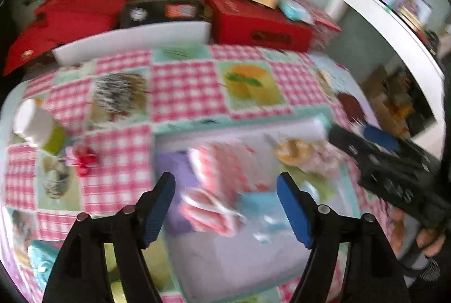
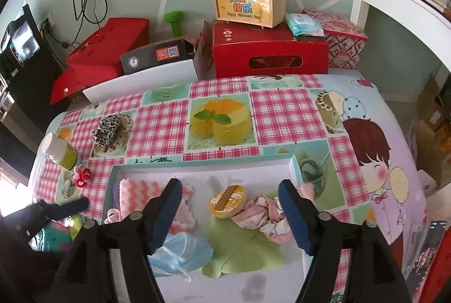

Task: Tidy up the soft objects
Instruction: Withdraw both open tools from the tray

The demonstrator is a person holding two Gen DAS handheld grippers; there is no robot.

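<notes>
Two hand-held grippers, left (image 1: 225, 211) and right (image 2: 229, 214), hang released and empty over the shallow tray (image 2: 293, 162). Inside it: pink-striped cloth (image 2: 135, 190), blue mask (image 2: 183, 252), floral scrunchie (image 2: 267, 214), green cloth (image 2: 248, 246). Outside it, probably a leopard scrunchie (image 2: 107, 129). All light, limp; pinch at a bunched fold.

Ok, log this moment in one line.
left gripper: open, empty | right gripper: open, empty | shallow white tray: holds soft items
</notes>
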